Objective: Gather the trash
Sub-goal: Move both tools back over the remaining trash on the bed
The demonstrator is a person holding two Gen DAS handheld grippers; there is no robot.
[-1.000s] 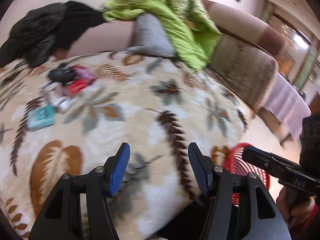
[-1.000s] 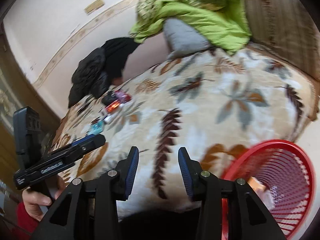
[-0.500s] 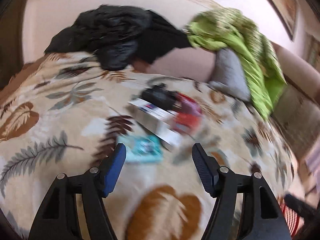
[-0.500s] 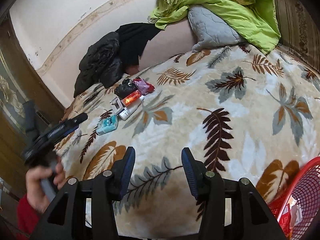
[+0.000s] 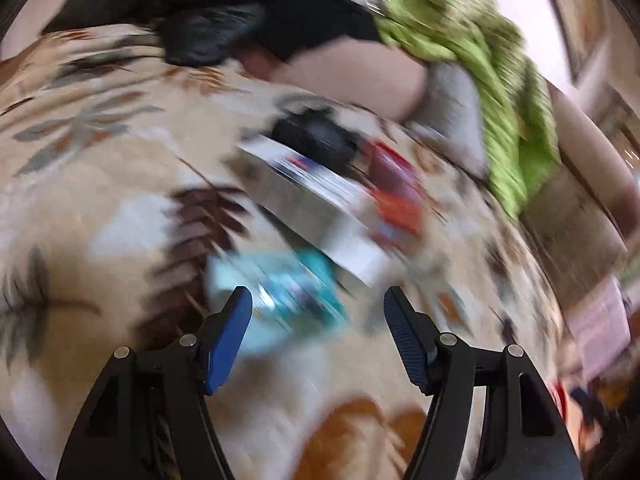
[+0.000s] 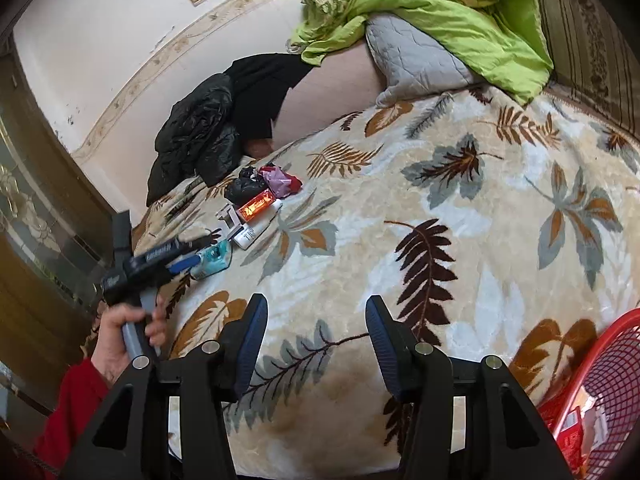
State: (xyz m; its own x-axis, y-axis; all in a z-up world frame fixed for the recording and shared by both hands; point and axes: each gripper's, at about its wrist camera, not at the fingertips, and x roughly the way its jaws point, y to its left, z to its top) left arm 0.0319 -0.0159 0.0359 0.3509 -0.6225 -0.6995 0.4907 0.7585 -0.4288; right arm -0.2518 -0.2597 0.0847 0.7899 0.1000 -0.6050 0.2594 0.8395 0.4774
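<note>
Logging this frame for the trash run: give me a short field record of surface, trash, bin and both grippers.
surface: bed with leaf-print blanket
trash pile: teal packet, white tube, orange wrapper, black bag, pink and red wrappers
bin: red mesh basket at the bed's near right edge, some trash already inside
left gripper: jaws apart, nothing held, at the teal packet
right gripper: jaws opening, nothing between them, over bare blanket
left wrist view: heavily blurred
background: black jacket, green quilt, grey pillow
</note>
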